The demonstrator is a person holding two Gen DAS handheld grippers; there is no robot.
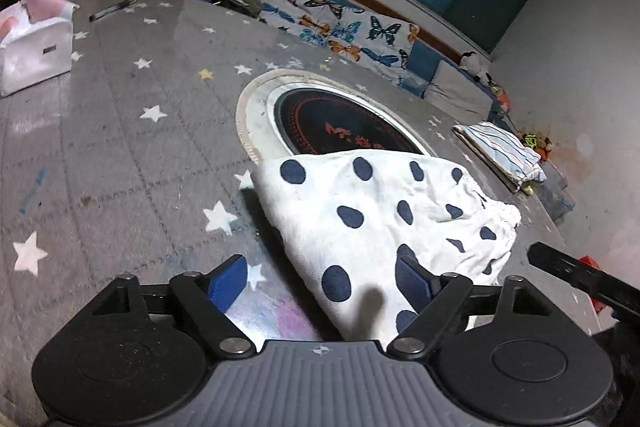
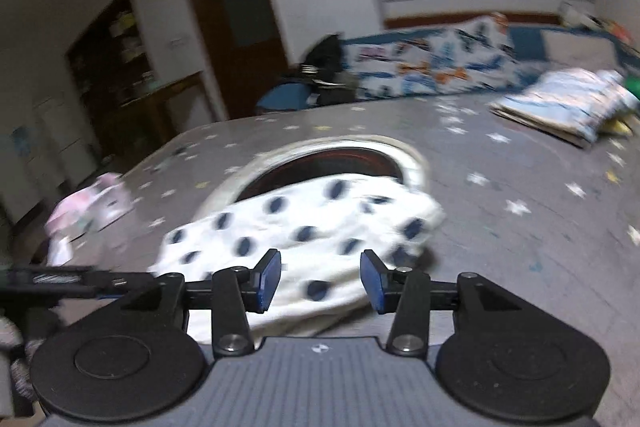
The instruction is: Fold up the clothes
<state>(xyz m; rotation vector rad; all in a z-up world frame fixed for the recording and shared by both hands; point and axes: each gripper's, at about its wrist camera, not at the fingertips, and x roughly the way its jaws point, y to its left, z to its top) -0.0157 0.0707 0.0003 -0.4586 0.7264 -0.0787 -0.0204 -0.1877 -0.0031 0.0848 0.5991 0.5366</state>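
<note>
While my left gripper hangs low over the grey star-printed table cover, its blue-padded jaws stand wide apart and grasp nothing; the white cotton garment with navy polka dots lies folded on the table just ahead, its near corner reaching in between the pads, though I cannot tell whether the right pad touches it. The garment's far edge overlaps the round black induction hob sunk in the table's middle. A white tissue box sits far left, and a striped folded cloth lies at the far right edge. From my right wrist, blurred, my right gripper is released too, pads parted above the dotted garment's near edge without pressing it; the striped cloth shows at upper right.
</note>
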